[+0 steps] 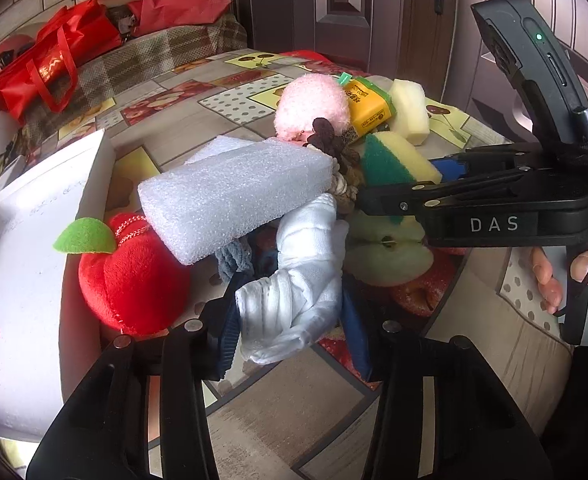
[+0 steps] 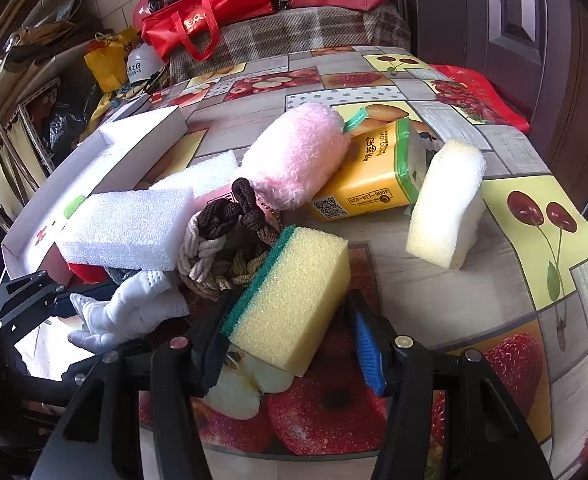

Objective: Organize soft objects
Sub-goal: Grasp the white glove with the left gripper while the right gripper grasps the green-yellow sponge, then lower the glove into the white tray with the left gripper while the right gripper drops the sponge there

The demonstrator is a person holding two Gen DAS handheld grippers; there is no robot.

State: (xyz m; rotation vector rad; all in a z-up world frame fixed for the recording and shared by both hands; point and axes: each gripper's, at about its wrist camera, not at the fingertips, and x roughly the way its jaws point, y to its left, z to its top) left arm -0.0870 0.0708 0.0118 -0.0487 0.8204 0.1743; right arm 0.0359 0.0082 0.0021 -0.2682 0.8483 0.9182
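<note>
L gripper (image 1: 289, 344): nearest in left wrist view, jaws apart w/ white sock (image 1: 298, 280) between the fingers; can't tell if pads actually touch it, so grip unclear.
R gripper (image 2: 289, 344): jaws spread around yellow-green sponge (image 2: 294, 300); left pad at its green edge, gap on the blue-pad side, not pinched.
White sock: bunched, near edge of table (image 2: 494, 300), just left of the sponge.
Rope knot (image 2: 221, 248): brown/beige cords, behind sock, touching sponge's far end.
White foam block (image 2: 129, 232): left of knot, tilted, resting over red apple plush (image 1: 133, 276) & sock.
Red apple plush: green felt leaf, beside white box (image 1: 21, 280) at table's left edge.
Pink plush (image 2: 298, 156): mid-table, leaning on yellow tissue pack (image 2: 374, 176).
Pale sponge (image 2: 446, 204): stands on edge, right of tissue pack, apart from it.
Far: red bag (image 2: 209, 4) on plaid-covered surface beyond table's far edge.
</note>
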